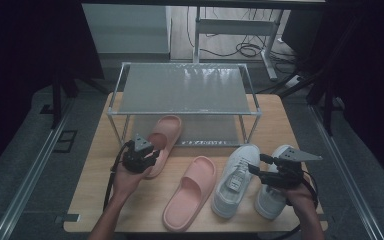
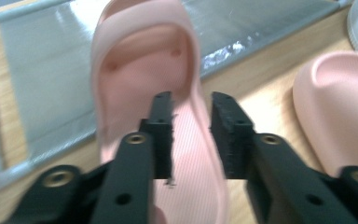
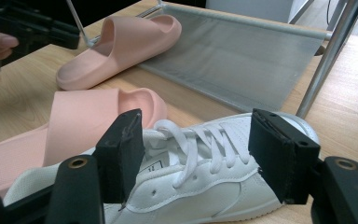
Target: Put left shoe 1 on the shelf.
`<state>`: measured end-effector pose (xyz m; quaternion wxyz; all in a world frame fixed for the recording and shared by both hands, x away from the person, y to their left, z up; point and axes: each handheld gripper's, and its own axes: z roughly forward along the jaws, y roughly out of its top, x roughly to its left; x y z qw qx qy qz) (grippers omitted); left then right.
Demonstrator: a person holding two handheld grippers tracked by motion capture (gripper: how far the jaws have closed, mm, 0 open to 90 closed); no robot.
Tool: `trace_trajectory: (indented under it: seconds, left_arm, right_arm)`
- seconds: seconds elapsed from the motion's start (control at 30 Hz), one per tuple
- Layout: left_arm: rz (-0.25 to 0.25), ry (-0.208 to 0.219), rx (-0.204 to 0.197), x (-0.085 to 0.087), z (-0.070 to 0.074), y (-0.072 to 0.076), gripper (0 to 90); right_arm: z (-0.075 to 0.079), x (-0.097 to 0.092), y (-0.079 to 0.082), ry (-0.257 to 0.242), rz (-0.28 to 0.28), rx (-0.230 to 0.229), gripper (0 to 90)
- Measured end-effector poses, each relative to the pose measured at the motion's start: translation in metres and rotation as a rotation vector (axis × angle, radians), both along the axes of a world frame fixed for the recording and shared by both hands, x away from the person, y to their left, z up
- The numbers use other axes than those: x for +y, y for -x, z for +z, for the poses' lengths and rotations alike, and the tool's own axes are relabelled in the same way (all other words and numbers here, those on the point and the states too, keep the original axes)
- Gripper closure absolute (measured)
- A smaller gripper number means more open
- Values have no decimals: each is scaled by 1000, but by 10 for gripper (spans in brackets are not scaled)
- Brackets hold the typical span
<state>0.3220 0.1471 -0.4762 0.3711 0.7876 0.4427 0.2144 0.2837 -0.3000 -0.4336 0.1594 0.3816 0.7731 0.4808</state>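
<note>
Left gripper (image 2: 191,135) jaws straddle pink slipper (image 2: 168,116) side wall near table's (image 1: 95,165) left edge, pads not pressing; right gripper (image 3: 196,158) gaping around white sneaker (image 3: 191,186), untouched.

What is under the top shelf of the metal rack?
Under the rack's top shelf sits a lower shelf. The toe of one pink slipper rests on it. The top shelf covers most of the lower one, so what lies farther back is hidden.
</note>
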Motion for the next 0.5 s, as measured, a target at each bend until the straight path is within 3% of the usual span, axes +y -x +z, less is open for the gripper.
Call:
trace_trajectory:
  seconds: [0.1,0.23,0.4,0.5]
  left_arm:
    - [-11,8,5,11,-1,11,832]
    - [-33,31,9,20,1,21,888]
    - [-56,26,11,28,5,31,900]
    - [-65,7,6,33,6,45,900]
  right_arm:
    - [0,0,-1,-3,-7,0,354]
    - [-2,1,-1,2,-7,5,354]
    - [-2,3,2,5,-4,5,354]
    - [0,2,5,1,-7,-4,354]
